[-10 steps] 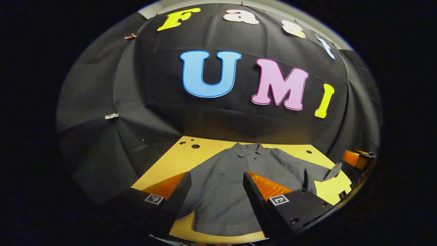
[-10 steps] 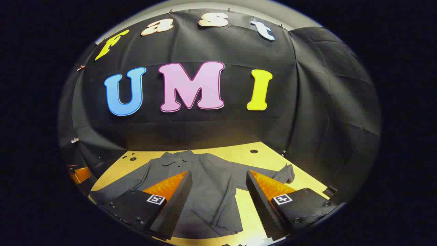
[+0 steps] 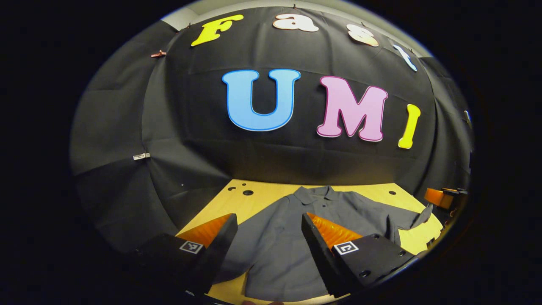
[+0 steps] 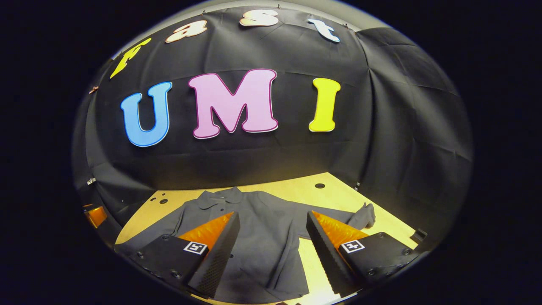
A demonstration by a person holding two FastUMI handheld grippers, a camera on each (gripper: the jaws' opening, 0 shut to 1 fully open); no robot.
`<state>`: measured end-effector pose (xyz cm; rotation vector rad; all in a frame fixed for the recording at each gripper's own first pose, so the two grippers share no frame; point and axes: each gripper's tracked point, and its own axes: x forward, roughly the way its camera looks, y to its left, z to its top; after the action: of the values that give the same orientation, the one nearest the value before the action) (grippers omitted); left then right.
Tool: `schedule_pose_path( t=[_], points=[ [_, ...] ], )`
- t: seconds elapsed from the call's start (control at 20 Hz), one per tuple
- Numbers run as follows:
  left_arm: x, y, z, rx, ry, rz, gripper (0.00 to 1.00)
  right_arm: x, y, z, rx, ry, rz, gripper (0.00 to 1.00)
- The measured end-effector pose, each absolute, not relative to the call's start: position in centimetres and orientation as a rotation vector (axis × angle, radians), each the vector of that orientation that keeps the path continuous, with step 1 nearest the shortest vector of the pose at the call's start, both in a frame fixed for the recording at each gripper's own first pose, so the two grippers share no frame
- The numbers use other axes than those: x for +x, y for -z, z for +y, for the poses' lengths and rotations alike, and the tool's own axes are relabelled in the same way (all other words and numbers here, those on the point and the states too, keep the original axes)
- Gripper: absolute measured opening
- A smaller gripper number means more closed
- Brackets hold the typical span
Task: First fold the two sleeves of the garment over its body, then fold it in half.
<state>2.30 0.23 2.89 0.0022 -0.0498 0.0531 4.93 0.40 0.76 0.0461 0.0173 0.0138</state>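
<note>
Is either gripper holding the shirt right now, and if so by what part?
Nothing is held. The left gripper and right gripper are both open above the shirt.

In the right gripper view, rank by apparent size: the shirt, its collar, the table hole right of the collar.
1. Shirt, spread across the table.
2. Collar.
3. Hole, smallest; it lies about as far away as the collar.

The shirt's point(image 3: 292, 250) hem is cut off behind the jaws.

Dim booth, table point(image 3: 271, 192) brightly lit perhaps from overhead, strong fisheye bending, sharp focus
</note>
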Motion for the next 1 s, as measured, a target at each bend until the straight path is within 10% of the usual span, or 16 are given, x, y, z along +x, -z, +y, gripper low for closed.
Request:
schedule_pose_path(
  t=[1.0],
  points=[
    [6.3,0.8,-3.8,-0.016,-0.074,0.038,0.96,11.4,0.7,-10.1,0.024,0.086,0.128,0.98]
  ],
)
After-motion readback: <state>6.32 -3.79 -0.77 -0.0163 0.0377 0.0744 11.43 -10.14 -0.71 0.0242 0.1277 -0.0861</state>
